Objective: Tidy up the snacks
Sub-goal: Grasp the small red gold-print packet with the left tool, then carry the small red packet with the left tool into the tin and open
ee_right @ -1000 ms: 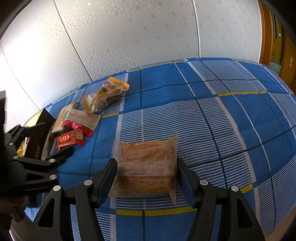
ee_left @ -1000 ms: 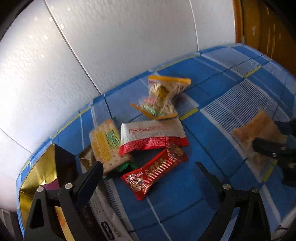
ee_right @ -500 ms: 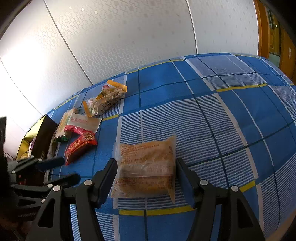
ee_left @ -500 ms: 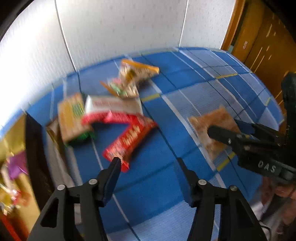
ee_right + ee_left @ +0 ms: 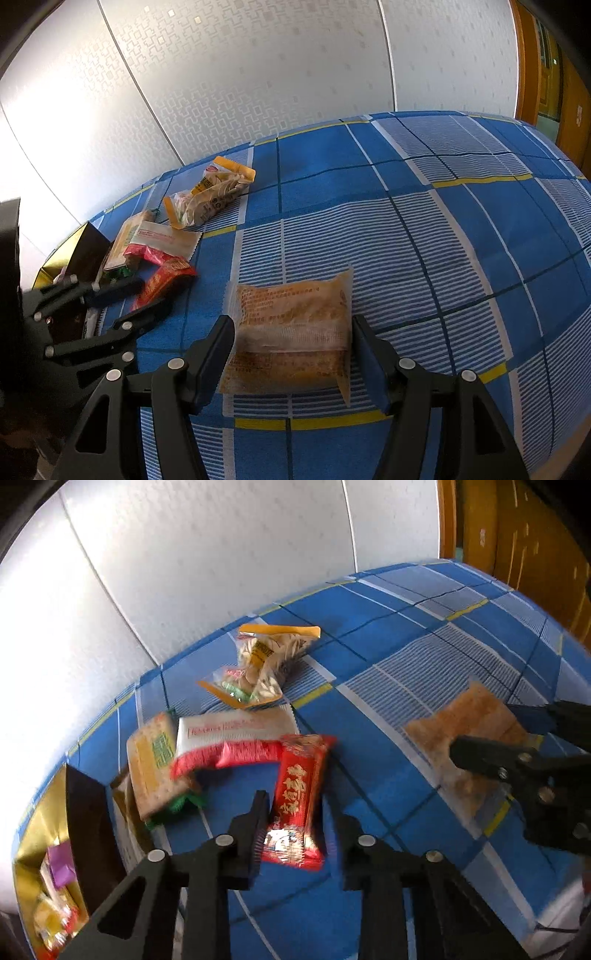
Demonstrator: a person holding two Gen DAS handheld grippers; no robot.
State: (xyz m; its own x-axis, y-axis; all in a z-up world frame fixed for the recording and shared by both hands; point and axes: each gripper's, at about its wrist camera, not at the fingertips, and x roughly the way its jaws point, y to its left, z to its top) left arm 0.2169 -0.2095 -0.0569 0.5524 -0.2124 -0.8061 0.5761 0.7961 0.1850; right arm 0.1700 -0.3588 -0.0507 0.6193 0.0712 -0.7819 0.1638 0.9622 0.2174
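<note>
Red snack packet [image 5: 295, 797]: between the jaws of the left gripper [image 5: 297, 821], clenched across its near end; likely light, crinkly, slippery, best held mid-width. Orange snack bag [image 5: 295, 332]: between the right gripper [image 5: 293, 349] jaws, half-spread, sides apparently untouched; probably soft, crushable.

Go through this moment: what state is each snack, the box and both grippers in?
Left gripper: shut on the red snack bar.
Right gripper: astride the orange pastry pack, flat on the cloth; contact unclear.
Seed bags: sealed, overlapping.
Cracker pack: partly under the white-and-red pack.
Gold box: open, snacks inside.
</note>
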